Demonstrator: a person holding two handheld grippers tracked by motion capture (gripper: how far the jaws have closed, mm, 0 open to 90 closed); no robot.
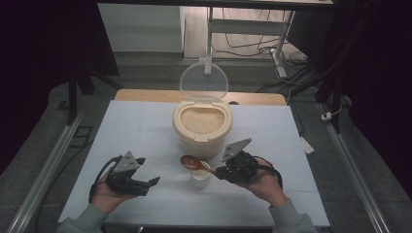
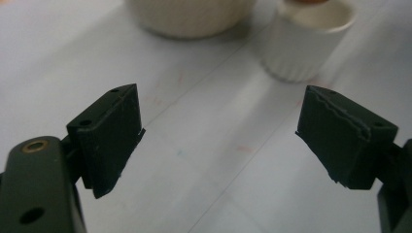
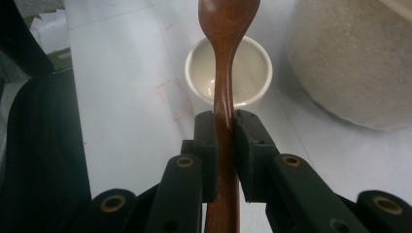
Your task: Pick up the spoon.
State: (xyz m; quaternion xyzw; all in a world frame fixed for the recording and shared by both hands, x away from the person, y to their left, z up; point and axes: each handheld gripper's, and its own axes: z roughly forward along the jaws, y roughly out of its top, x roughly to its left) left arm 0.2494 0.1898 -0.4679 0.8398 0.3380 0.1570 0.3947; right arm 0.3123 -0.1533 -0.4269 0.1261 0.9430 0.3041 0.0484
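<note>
While you look down from the high view, your right gripper (image 1: pixel 219 171) sits near the right of the table (image 1: pixel 145 126) and pinches the handle of a wooden spoon (image 1: pixel 193 163), whose bowl hangs over the small white cup (image 1: pixel 200 178). The cup stands just in front of the cream rice container (image 1: pixel 202 130), which is at the middle of the table with its clear lid (image 1: pixel 203 81) swung up at the far side and grain showing inside. Your left gripper (image 1: pixel 151 183) is at the near left, well apart from the cup, with its jaws spread and nothing between them.

In the left gripper view, your left gripper (image 2: pixel 219 136) has its two black jaws standing wide apart over bare table. The cup (image 2: pixel 303 46) is ahead to the right, and the base of the container (image 2: pixel 189 17) is beyond it to the left.

In the right gripper view, your right gripper (image 3: pixel 224 141) has its jaws pressed tight on the spoon's (image 3: pixel 226 58) handle. The spoon runs straight ahead over the open cup (image 3: pixel 228 73), which looks empty, and the container (image 3: pixel 354 63) rises just to the right.
</note>
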